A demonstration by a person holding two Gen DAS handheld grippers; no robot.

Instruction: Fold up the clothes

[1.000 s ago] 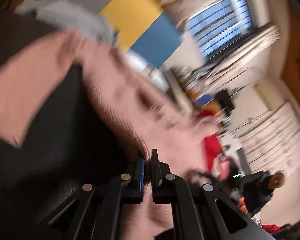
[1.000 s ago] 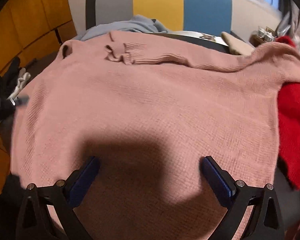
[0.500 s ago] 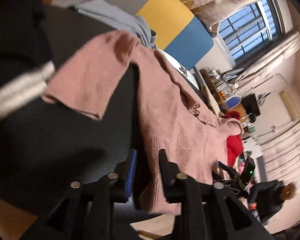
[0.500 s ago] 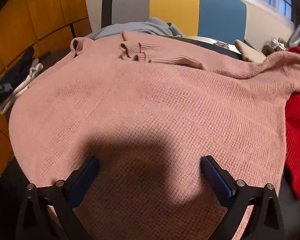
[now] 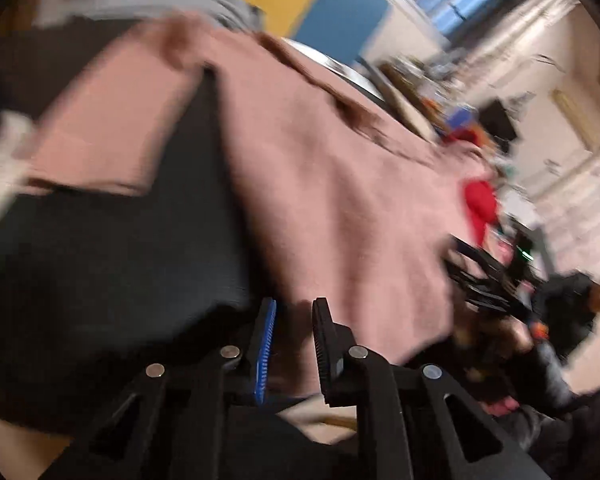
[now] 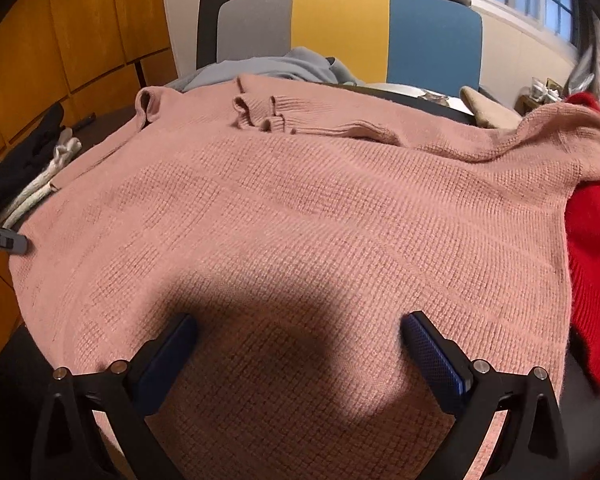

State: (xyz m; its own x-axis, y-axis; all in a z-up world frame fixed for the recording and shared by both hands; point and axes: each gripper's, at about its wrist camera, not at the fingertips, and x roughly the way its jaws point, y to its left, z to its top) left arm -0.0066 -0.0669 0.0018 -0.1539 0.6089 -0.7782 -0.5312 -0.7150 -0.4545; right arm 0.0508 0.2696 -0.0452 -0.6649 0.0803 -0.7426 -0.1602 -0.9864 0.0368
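Observation:
A pink knit sweater (image 6: 300, 208) lies spread flat over a black table, its cuffs (image 6: 268, 118) bunched near the far edge. My right gripper (image 6: 300, 340) hovers wide open over the sweater's near part, holding nothing. In the blurred left wrist view the sweater (image 5: 332, 184) runs diagonally, with one sleeve (image 5: 108, 132) lying out on the black tabletop (image 5: 120, 260). My left gripper (image 5: 294, 340) stands a little open at the sweater's near left edge, and pink knit shows in the gap. Its tip (image 6: 14, 242) also appears at the sweater's left edge.
A red garment (image 6: 596, 280) lies against the sweater's right side. A grey-blue garment (image 6: 268, 68) sits behind it, before a grey, yellow and blue chair back (image 6: 340, 28). Black and white clothes (image 6: 40, 168) lie at the left. A person (image 5: 572, 308) sits far off.
The left gripper, shut on the sweater's edge a second ago, has opened and let it go, and is moving along the left edge. The right gripper stays open above the sweater.

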